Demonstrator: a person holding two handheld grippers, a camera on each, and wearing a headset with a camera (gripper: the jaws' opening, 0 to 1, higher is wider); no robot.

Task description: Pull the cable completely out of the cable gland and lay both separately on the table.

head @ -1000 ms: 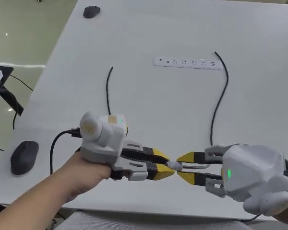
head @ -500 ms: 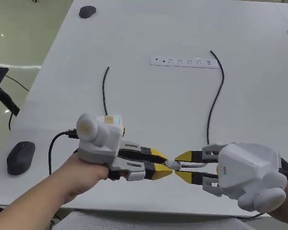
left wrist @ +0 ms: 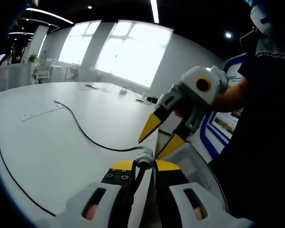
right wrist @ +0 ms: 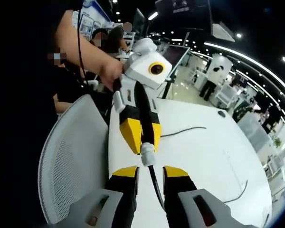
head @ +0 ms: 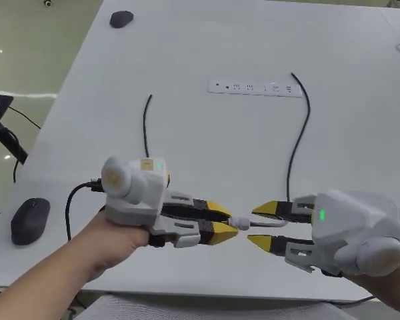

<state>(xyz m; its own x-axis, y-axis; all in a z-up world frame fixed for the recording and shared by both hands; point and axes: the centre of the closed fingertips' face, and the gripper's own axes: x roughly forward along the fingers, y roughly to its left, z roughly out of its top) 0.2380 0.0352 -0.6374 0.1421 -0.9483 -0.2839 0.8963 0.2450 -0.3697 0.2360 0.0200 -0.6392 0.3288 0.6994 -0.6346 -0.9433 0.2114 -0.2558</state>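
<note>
Head view: left gripper (head: pixel 228 222) is pressed together on the small white cable gland (head: pixel 240 223), held over the near edge of the table (head: pixel 207 153). Right gripper (head: pixel 263 225) faces it tip to tip with jaws spread and nothing clamped. The black cable (head: pixel 299 137) runs from between them toward the far edge and ends by the right end of the power strip (head: pixel 253 87).

Left gripper view: the gland (left wrist: pixel 143 156) sits pinched between this gripper's 2 yellow tips. The cable (left wrist: pixel 85 135) trails off it and curves loosely across the table. The right gripper (left wrist: pixel 156 137) is just beyond, wide apart.

Right gripper view: the cable (right wrist: pixel 156 187) passes between this gripper's 2 spread jaws. I cannot tell if it brushes either one. The gland (right wrist: pixel 147 154) is just ahead in the left gripper's (right wrist: pixel 143 142) tips.

Handling, as judged:
- The cable is thin, light and limp, with a smooth jacket that may slip.
- Take the cable close behind the gland with a firm pinch and pull straight along its axis.
- The gland is small, hard, light plastic, and its inner seal probably drags on the jacket.
- The gland is best gripped across the body, as it is now.
</note>
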